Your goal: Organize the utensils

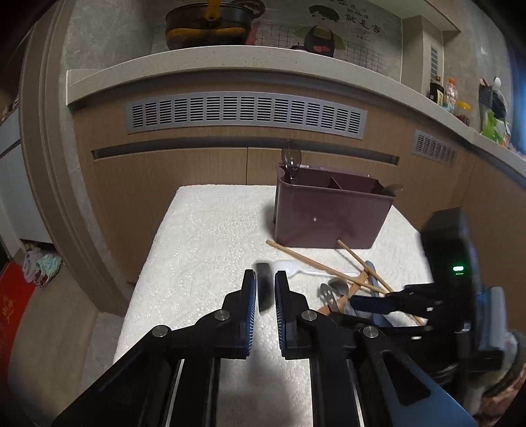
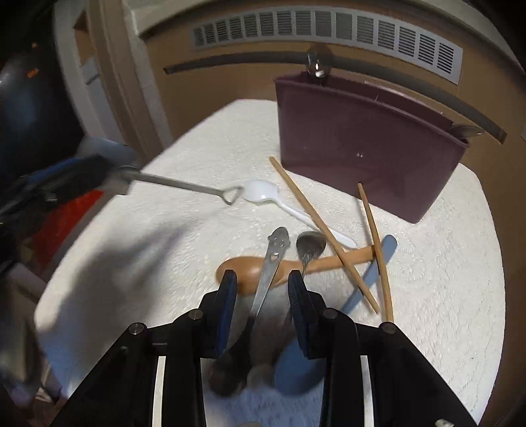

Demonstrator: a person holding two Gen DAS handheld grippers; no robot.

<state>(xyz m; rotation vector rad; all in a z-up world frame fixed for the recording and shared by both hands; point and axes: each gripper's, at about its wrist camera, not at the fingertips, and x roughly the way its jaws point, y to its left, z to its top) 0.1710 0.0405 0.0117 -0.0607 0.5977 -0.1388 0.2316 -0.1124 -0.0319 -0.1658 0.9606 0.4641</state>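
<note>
The left gripper (image 1: pixel 265 289) has its fingers closed on a blurred dark end of a metal utensil; in the right wrist view that gripper (image 2: pixel 108 174) holds a thin steel utensil (image 2: pixel 184 188) whose loop end hangs just above the white cloth-covered surface (image 2: pixel 184 138), near the white plastic spoon (image 2: pixel 263 192). It looks light, stiff and slick, so a grip across the flat handle seems wise.

The right gripper (image 2: pixel 263 279) has its fingers open, straddling the steel handle with a smiling face cut-out (image 2: pixel 274 259) and hovering above the pile. Beside that handle lies a small metal spoon (image 2: pixel 309 244), both resting across a wooden spoon (image 2: pixel 296 262). Two chopsticks (image 2: pixel 322 230) cross it, over a blue utensil (image 2: pixel 378 262).

All of these should be rigid and light. The steel may slip, the wood less so, and the thin chopsticks could roll, so taking each mid-handle seems best.

Behind stands the purple holder (image 2: pixel 361 138), with spoons already in its compartments.

Chinese characters show on the wall picture (image 1: pixel 358 19), too blurred to read.
</note>
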